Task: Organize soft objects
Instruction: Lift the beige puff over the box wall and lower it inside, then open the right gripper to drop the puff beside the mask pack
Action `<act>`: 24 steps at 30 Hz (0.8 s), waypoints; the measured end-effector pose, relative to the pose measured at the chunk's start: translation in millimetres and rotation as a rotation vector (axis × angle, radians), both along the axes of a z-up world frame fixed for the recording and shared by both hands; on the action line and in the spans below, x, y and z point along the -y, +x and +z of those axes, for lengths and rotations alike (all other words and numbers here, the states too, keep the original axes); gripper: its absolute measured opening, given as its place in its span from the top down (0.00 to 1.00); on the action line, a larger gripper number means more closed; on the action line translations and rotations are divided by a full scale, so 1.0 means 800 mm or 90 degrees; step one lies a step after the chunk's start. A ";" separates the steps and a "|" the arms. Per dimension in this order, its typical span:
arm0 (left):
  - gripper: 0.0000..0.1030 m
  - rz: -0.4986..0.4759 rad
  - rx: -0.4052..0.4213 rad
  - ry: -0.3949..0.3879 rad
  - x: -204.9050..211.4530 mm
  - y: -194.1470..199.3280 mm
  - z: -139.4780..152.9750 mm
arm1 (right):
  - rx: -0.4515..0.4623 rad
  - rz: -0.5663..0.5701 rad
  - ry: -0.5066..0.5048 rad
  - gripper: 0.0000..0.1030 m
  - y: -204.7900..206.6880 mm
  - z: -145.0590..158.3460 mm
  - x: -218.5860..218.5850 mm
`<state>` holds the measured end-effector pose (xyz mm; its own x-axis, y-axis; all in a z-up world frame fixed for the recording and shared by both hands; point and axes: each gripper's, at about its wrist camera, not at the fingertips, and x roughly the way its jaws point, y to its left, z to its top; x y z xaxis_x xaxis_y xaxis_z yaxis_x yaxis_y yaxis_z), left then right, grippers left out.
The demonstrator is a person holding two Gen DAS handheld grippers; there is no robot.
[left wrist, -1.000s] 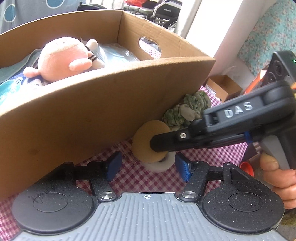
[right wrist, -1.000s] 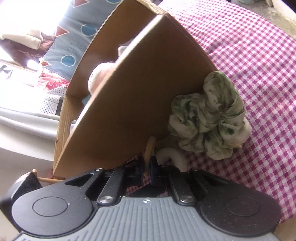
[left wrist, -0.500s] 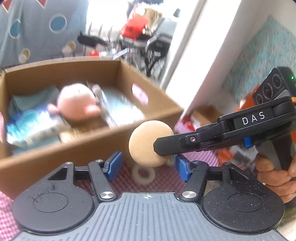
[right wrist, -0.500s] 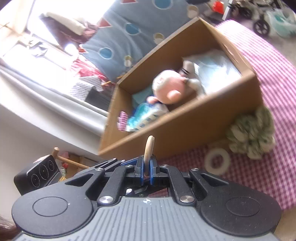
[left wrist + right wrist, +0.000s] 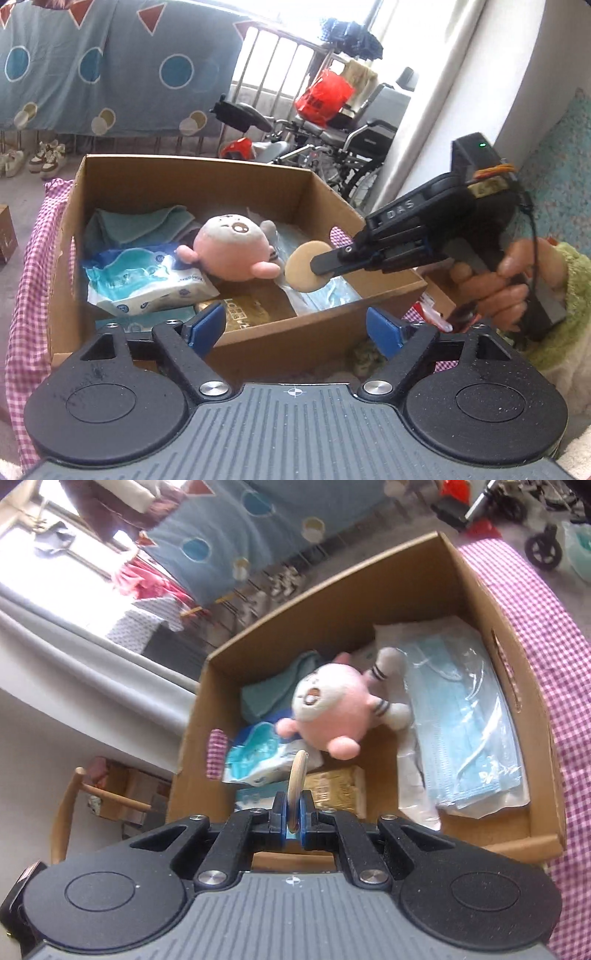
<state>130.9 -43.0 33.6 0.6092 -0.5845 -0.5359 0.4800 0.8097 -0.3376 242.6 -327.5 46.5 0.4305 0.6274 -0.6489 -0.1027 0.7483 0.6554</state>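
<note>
My right gripper point(image 5: 291, 812) is shut on a flat round tan powder puff point(image 5: 297, 779), held edge-on over the open cardboard box point(image 5: 476, 602). From the left wrist view the puff point(image 5: 301, 267) hangs above the box point(image 5: 184, 168) interior, pinched by the right gripper point(image 5: 321, 264). My left gripper point(image 5: 295, 325) is open and empty, in front of the box's near wall. Inside lie a pink plush toy point(image 5: 232, 245), a tissue pack point(image 5: 144, 284), blue face masks point(image 5: 465, 716) and a teal cloth point(image 5: 144, 221).
The box stands on a pink checked tablecloth point(image 5: 554, 627). A green scrunchie point(image 5: 364, 356) peeks out below the box's near wall. A wheelchair point(image 5: 354, 136) and a patterned blue sheet point(image 5: 110, 66) are behind the table.
The right gripper has lifted the puff from the tablecloth beside the box up and over the box's open top. The left gripper has risen and pulled back, staying open.
</note>
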 end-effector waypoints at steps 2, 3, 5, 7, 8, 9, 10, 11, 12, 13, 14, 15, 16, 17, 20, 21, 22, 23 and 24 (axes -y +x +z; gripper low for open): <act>0.17 0.003 0.000 -0.004 -0.003 0.002 -0.002 | -0.051 0.004 -0.016 0.94 0.030 -0.021 0.002; 0.16 0.004 0.000 -0.004 -0.005 0.002 -0.002 | -0.078 0.005 -0.029 0.94 0.044 -0.033 0.001; 0.15 0.006 0.002 -0.003 -0.006 0.005 -0.002 | -0.123 0.014 -0.052 0.94 0.067 -0.054 -0.003; 0.14 0.007 0.002 -0.002 -0.008 0.008 -0.004 | -0.162 0.023 -0.073 0.94 0.084 -0.073 -0.008; 0.14 0.008 0.002 -0.002 -0.009 0.009 -0.005 | -0.175 0.027 -0.081 0.94 0.091 -0.080 -0.011; 0.14 0.010 0.001 -0.002 -0.010 0.011 -0.006 | -0.187 0.030 -0.091 0.94 0.097 -0.087 -0.015; 0.14 0.010 0.000 -0.002 -0.011 0.011 -0.006 | -0.194 0.035 -0.096 0.94 0.101 -0.092 -0.017; 0.14 0.010 -0.001 -0.002 -0.012 0.012 -0.007 | -0.199 0.040 -0.093 0.94 0.105 -0.096 -0.020; 0.14 0.011 -0.002 -0.002 -0.013 0.013 -0.008 | -0.203 0.043 -0.089 0.94 0.108 -0.099 -0.021; 0.14 0.012 -0.002 -0.002 -0.013 0.013 -0.008 | -0.202 0.048 -0.087 0.94 0.111 -0.100 -0.023; 0.14 0.012 -0.003 -0.002 -0.014 0.013 -0.009 | -0.199 0.051 -0.087 0.94 0.113 -0.101 -0.024; 0.14 0.013 -0.004 -0.002 -0.015 0.013 -0.009 | -0.196 0.054 -0.090 0.94 0.116 -0.100 -0.025; 0.14 0.013 -0.005 -0.002 -0.015 0.013 -0.010 | -0.196 0.056 -0.094 0.94 0.117 -0.102 -0.025; 0.14 0.014 -0.006 -0.002 -0.015 0.013 -0.010 | -0.196 0.058 -0.099 0.93 0.119 -0.103 -0.026; 0.14 0.013 -0.008 -0.003 -0.017 0.014 -0.011 | -0.202 0.061 -0.125 0.91 0.124 -0.106 -0.022; 0.14 0.012 -0.008 -0.003 -0.017 0.013 -0.010 | -0.205 0.064 -0.135 0.91 0.128 -0.107 -0.022; 0.14 0.011 -0.007 -0.002 -0.017 0.013 -0.010 | -0.204 0.065 -0.143 0.90 0.127 -0.107 -0.022; 0.14 0.011 -0.007 -0.001 -0.017 0.012 -0.010 | -0.202 0.064 -0.153 0.88 0.127 -0.106 -0.022; 0.14 0.010 -0.007 0.000 -0.016 0.011 -0.010 | -0.201 0.066 -0.161 0.87 0.127 -0.106 -0.023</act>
